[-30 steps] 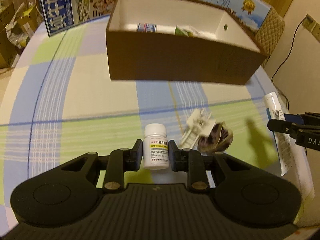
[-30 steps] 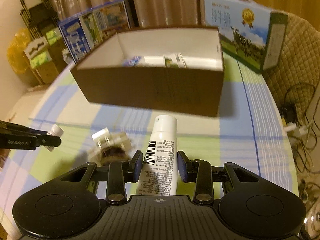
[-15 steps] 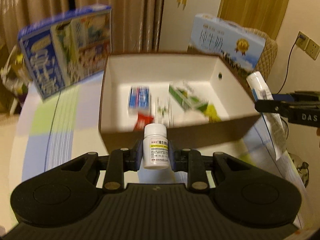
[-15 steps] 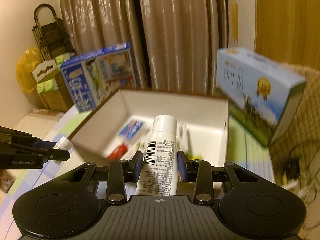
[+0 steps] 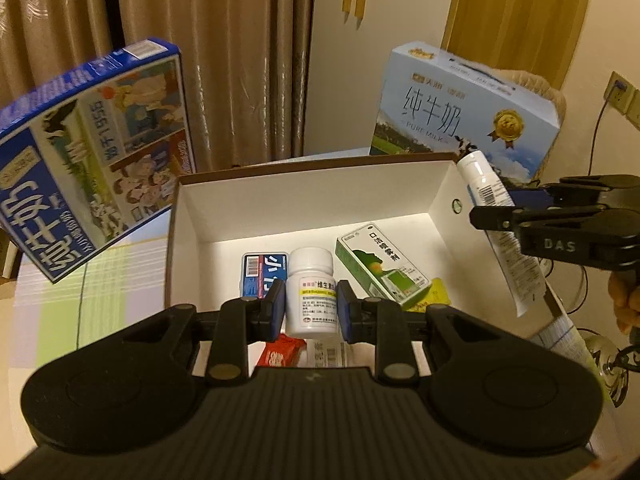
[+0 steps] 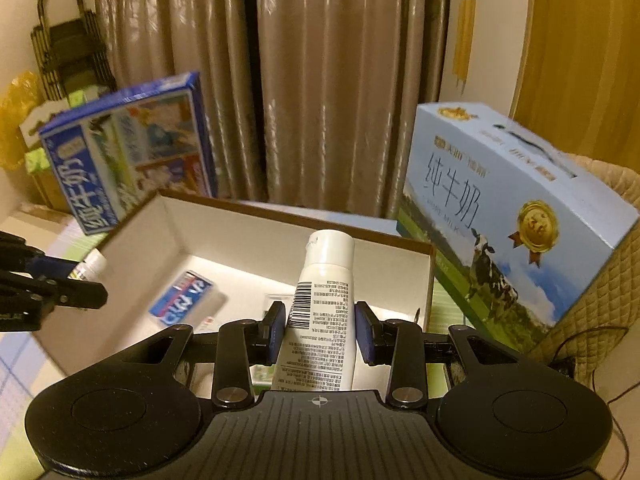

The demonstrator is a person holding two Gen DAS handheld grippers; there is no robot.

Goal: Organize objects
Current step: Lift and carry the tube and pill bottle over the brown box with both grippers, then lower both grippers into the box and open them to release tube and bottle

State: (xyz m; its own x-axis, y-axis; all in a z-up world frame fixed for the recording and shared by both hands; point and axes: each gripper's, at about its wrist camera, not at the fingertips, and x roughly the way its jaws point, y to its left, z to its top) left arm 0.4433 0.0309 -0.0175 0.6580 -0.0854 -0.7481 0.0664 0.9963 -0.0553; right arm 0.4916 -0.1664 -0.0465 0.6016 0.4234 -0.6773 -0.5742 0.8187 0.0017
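Brown curtains (image 6: 320,80) hang behind the checked tabletop (image 5: 120,272). A dark blue milk carton (image 5: 92,176) stands tilted at the left, a pale blue milk carton (image 6: 508,216) at the right, backed by a quilted chair (image 6: 600,272). A wall socket (image 5: 618,92) feeds a black cable. A yellow bag (image 6: 14,120) sits by a black rack (image 6: 68,44).

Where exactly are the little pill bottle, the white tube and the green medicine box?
pill bottle (image 5: 311,264), left wrist view, on its white cap.
white tube (image 6: 320,320), right wrist view, on its printed body.
green medicine box (image 5: 380,265), left wrist view, on its top face.
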